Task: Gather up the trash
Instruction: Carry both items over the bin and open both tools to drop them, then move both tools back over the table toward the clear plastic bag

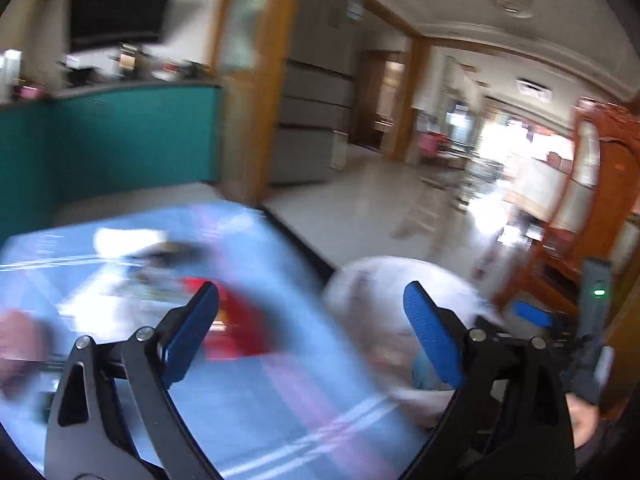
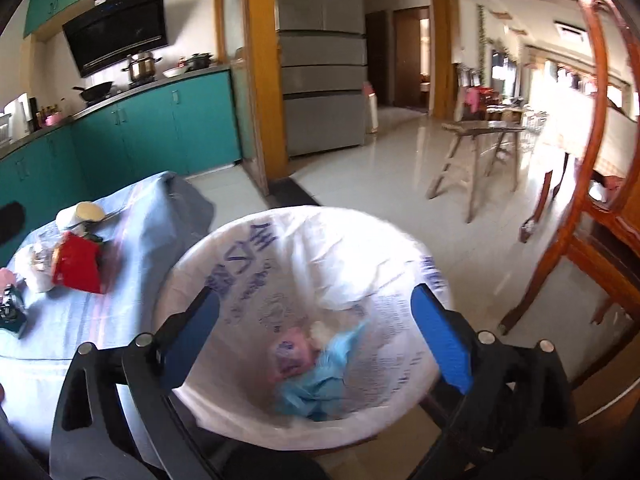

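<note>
1. We see our right claw (image 2: 316, 332) spread wide, empty, above the bag-lined bin (image 2: 248, 248) holding pink and blue trash (image 2: 308, 376).
2. Our left claw (image 1: 312, 332) gapes empty over the tabletop (image 1: 260, 412).
3. The red carton (image 2: 78, 268) lies on it.

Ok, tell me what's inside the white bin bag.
In the white bin bag lie a crumpled light blue plastic piece, a pink wad and a small white scrap. Anything beneath them is covered and cannot be seen.
</note>
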The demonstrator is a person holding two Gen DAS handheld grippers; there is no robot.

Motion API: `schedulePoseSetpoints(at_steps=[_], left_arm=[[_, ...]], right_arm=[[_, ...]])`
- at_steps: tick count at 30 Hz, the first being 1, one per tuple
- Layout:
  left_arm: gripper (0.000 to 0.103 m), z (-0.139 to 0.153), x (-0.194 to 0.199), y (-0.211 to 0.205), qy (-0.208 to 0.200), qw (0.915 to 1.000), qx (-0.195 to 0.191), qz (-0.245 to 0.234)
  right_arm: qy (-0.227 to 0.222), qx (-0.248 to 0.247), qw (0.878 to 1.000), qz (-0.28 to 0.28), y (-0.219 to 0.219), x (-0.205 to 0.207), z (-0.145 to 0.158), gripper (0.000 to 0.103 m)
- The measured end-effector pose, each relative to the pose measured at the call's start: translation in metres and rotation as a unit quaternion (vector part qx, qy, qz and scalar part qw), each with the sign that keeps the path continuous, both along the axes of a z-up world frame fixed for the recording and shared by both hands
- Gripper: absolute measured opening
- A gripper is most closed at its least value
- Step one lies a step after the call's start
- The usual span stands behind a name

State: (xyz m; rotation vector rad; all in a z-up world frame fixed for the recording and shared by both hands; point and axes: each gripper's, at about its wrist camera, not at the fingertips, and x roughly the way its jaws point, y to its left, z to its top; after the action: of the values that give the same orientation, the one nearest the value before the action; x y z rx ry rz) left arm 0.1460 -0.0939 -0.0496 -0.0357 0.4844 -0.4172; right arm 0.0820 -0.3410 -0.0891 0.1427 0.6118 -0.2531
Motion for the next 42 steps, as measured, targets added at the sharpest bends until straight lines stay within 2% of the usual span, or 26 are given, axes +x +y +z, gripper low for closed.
schedulePoseSetpoints(at_steps=[3, 7, 9, 12, 14, 17, 18, 22, 25, 28, 31, 35, 42], left_arm=[[0.094, 0.005, 0.0, 0.06, -0.024, 0.9943, 0.034, 0.099], [0.094, 0.007, 0.009, 0.146, -0.013, 0.9744, 0.065, 0.215], [0.094, 0.003, 0.013, 0.182, 0.007, 0.9653, 0.064, 0.253], [0.094, 0.001, 0.01, 0.229, 0.027, 0.9553, 0.048, 0.291], [0.094, -0.001, 0.004, 0.244, 0.034, 0.9538, 0.041, 0.296], [0.094, -0.008, 0.007, 0.257, 0.045, 0.9533, 0.047, 0.295], [0.094, -0.009, 0.006, 0.259, 0.042, 0.9541, 0.051, 0.292], [0.095, -0.018, 0.011, 0.257, 0.029, 0.9585, 0.057, 0.278], [0.095, -0.026, 0.025, 0.256, 0.046, 0.9603, 0.05, 0.271], [0.095, -0.033, 0.035, 0.253, 0.059, 0.9607, 0.057, 0.265], [0.095, -0.037, 0.034, 0.252, 0.063, 0.9621, 0.058, 0.259], [0.095, -0.037, 0.031, 0.251, 0.063, 0.9646, 0.054, 0.25], [0.095, -0.04, 0.027, 0.247, 0.07, 0.9652, 0.057, 0.245]], right_arm=[[-0.003, 0.001, 0.999, 0.043, 0.03, 0.01, 0.008, 0.095], [-0.014, -0.016, 0.993, 0.114, 0.08, 0.03, 0.025, 0.095], [-0.024, -0.016, 0.986, 0.167, 0.115, 0.045, 0.033, 0.095], [-0.032, -0.021, 0.976, 0.212, 0.156, 0.069, 0.04, 0.095], [-0.031, -0.027, 0.968, 0.246, 0.192, 0.09, 0.04, 0.095], [-0.033, -0.071, 0.972, 0.223, 0.224, 0.113, 0.037, 0.095], [-0.031, -0.078, 0.974, 0.212, 0.226, 0.119, 0.035, 0.095], [-0.009, -0.047, 0.981, 0.187, 0.221, 0.14, 0.025, 0.095], [0.014, -0.054, 0.98, 0.19, 0.222, 0.154, 0.013, 0.095], [0.047, -0.022, 0.97, 0.238, 0.229, 0.159, -0.004, 0.09], [0.064, -0.003, 0.961, 0.269, 0.235, 0.153, -0.011, 0.075], [0.067, -0.008, 0.947, 0.313, 0.247, 0.13, -0.012, 0.063], [0.073, -0.02, 0.91, 0.408, 0.265, 0.077, -0.006, 0.063]])
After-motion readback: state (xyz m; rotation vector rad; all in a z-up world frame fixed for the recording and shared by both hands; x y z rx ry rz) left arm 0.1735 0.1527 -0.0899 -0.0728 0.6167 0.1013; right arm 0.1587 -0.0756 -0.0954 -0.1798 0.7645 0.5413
